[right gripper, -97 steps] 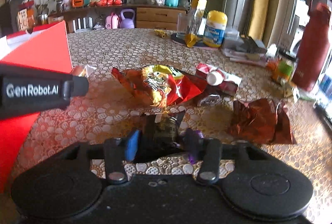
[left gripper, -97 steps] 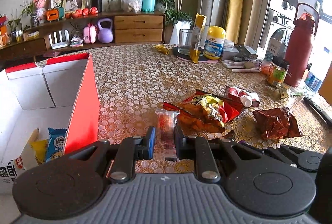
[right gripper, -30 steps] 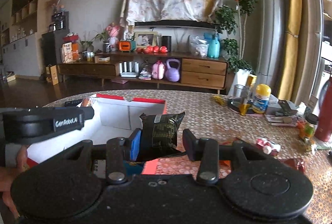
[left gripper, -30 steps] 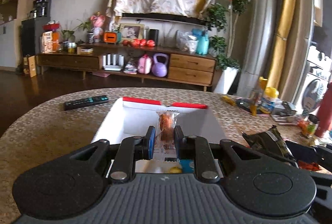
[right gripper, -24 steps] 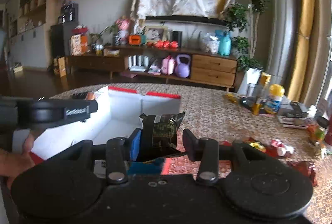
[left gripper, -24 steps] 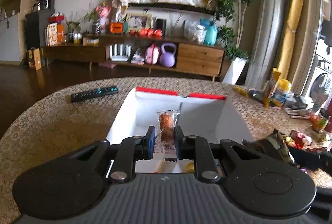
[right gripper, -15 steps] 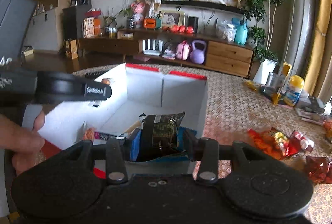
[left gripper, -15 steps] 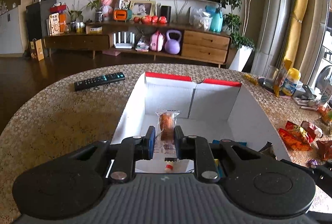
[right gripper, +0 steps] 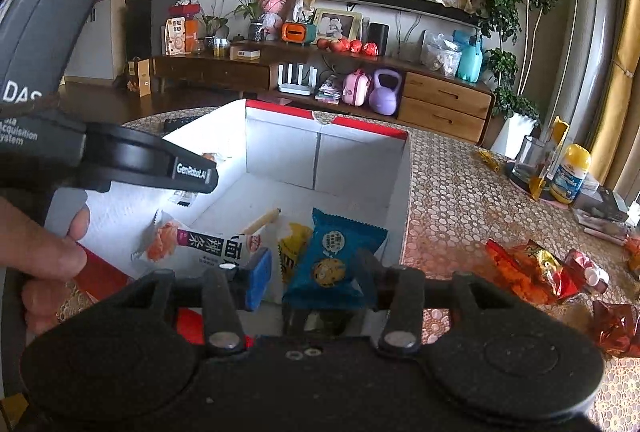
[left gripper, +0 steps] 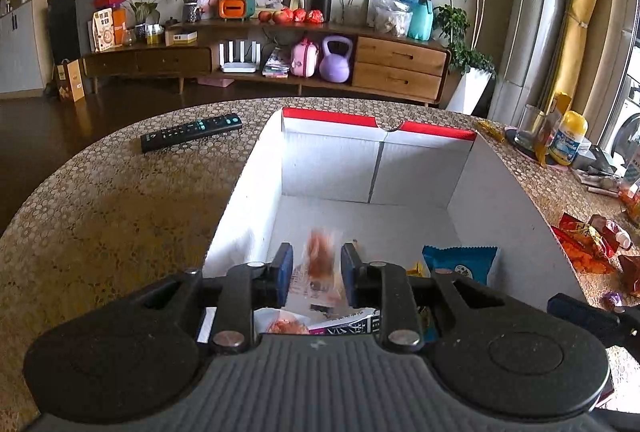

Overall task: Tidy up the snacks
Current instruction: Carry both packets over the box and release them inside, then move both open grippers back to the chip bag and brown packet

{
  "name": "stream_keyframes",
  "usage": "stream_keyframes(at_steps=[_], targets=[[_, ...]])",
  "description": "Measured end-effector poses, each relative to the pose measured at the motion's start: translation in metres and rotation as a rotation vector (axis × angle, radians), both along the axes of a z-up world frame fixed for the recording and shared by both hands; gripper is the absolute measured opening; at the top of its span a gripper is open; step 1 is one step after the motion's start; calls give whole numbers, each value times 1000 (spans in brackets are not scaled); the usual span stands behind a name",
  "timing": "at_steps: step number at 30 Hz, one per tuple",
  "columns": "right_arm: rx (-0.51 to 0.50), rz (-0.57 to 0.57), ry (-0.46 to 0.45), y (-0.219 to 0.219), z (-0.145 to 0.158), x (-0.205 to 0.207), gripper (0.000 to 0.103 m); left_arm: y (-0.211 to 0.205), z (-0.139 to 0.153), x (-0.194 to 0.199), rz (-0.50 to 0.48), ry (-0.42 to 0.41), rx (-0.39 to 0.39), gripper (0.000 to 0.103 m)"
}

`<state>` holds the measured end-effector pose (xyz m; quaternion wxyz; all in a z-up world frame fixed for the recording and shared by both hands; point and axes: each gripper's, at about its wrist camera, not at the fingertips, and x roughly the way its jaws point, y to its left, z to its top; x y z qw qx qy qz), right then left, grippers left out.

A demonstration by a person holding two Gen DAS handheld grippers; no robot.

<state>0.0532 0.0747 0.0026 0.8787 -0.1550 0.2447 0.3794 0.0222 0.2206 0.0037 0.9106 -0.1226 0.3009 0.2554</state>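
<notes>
**A:** Over the red-and-white cardboard box (left gripper: 332, 168), the left gripper (left gripper: 312, 268) has its jaws spread, and a clear-wrapped orange snack (left gripper: 320, 260) shows blurred between the blue pads, apparently loose and dropping in. Fair reading?

**B:** Fair. The pads stand clear of the wrapper on both sides. The right gripper (right gripper: 312, 272) is spread wide too, with nothing pinched; a dark shape sits just below its jaws at 6 o'clock, but I cannot tell what it is.

**A:** What lies in the box?

**B:** From the right wrist view: a blue cookie packet (right gripper: 334, 258) near the right wall, a yellow packet (right gripper: 294, 244) just beside it at its 9 o'clock, and a white noodle-style pack with Chinese lettering (right gripper: 200, 242) further left (a pale stick pokes up behind it).

**A:** And what is left?

**B:** On the patterned table (left gripper: 100, 212), at the box's 3 o'clock, an orange-red chip bag (right gripper: 532, 270), a small red-and-white packet (right gripper: 588, 272) and a crumpled dark-red foil bag (right gripper: 616, 324) lie out. I judge the job partly done: several snacks boxed, at least three to fetch. The remote control (left gripper: 192, 132) at 10 o'clock is no snack.
</notes>
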Motion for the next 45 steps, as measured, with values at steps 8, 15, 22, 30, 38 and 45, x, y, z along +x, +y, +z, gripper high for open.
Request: stream_keyframes(at_steps=[8,15,22,30,38,45], targets=[[46,-12,-19,-16,9,-3,52,-7,6,-2,4,-32,17,68],[101,-85,-48,-45,21,0,57,-20,15,2,-37,-55,30,75],[120,-191,-28,-72,18,19,57,-40,23,8,-98,-85,50,83],[126,-322,-24,-107,8,37,62,-71,32,19,-209,-113,73,89],[127,-446,-18,-144,-1,55,65,-109,36,39,-335,-124,72,91],[120,-534,-12,-173,-9,70,68,-145,37,56,-451,-141,117,97]])
